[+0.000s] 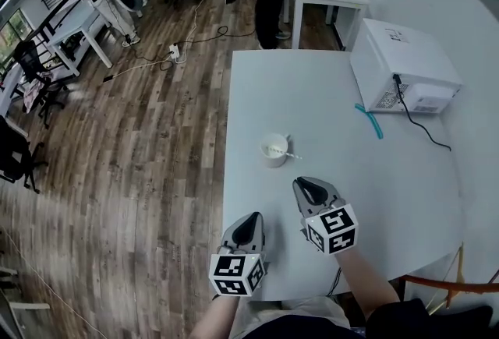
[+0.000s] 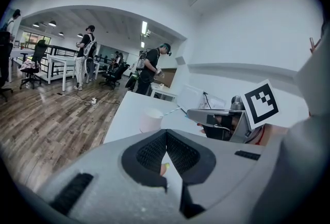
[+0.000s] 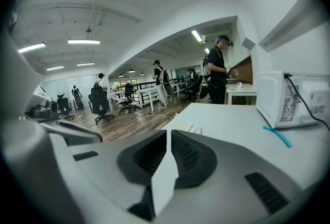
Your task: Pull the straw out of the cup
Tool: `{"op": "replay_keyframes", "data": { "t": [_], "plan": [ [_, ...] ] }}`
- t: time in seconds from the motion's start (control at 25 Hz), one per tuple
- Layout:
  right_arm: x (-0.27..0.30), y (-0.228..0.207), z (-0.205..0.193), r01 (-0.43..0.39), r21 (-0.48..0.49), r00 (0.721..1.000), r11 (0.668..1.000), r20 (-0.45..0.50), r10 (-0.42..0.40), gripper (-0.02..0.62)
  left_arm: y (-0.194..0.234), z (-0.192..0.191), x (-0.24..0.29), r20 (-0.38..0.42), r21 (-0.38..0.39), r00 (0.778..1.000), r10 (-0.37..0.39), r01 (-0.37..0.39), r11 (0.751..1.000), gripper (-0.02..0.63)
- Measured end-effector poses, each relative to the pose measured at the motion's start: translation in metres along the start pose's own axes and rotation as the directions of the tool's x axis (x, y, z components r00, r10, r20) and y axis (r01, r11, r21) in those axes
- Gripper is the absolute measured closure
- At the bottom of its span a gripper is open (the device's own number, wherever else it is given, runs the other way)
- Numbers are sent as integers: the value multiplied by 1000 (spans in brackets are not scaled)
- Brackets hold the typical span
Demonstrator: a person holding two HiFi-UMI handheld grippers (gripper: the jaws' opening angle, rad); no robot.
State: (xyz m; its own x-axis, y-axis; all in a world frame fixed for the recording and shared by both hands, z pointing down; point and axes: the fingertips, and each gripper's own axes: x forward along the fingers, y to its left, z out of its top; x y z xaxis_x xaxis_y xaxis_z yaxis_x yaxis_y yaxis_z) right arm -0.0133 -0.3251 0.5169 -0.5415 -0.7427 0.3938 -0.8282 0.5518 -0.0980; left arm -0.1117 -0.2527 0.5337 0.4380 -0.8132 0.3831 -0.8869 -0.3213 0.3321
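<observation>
Centrally on the white table stood the cup, upright, with the straw in it; the straw leaned over the rim toward the right gripper's side. Both grippers were positioned at the near edge of the table, short of the cup and clear of it. The left gripper sat lower and further to the left. Its own view showed the jaws brought together at the tips with nothing held between them, and the cup and straw lay ahead of the tips. The right gripper sat closer to the cup, its tips pointing toward it without contact. Its own view showed the jaws likewise closed to a thin slit and empty. Each gripper carried its marker cube toward the person's end. A microwave occupied the far right corner of the table, with a black cable trailing from its side. A teal tube lay flat just beside the microwave, well apart from the cup. Wooden floor bordered the table on the left.
</observation>
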Motion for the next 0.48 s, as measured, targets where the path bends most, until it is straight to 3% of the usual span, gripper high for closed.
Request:
{"op": "replay_keyframes", "data": {
  "t": [0.24, 0.36, 0.48],
  "plan": [
    [24, -17, -11, 12, 31, 1000, 999, -28, -11, 560, 10, -5, 15, -16, -14, 1000, 17, -17, 1000, 589],
    [35, -25, -17, 27, 52, 999, 998, -39, -25, 486, 16, -9, 20, -21, -21, 999, 24, -24, 999, 589],
    [46, -34, -18, 45, 59, 998, 997, -39, -43, 479, 21, -10, 26, -27, -26, 999, 30, -31, 999, 589]
  ]
}}
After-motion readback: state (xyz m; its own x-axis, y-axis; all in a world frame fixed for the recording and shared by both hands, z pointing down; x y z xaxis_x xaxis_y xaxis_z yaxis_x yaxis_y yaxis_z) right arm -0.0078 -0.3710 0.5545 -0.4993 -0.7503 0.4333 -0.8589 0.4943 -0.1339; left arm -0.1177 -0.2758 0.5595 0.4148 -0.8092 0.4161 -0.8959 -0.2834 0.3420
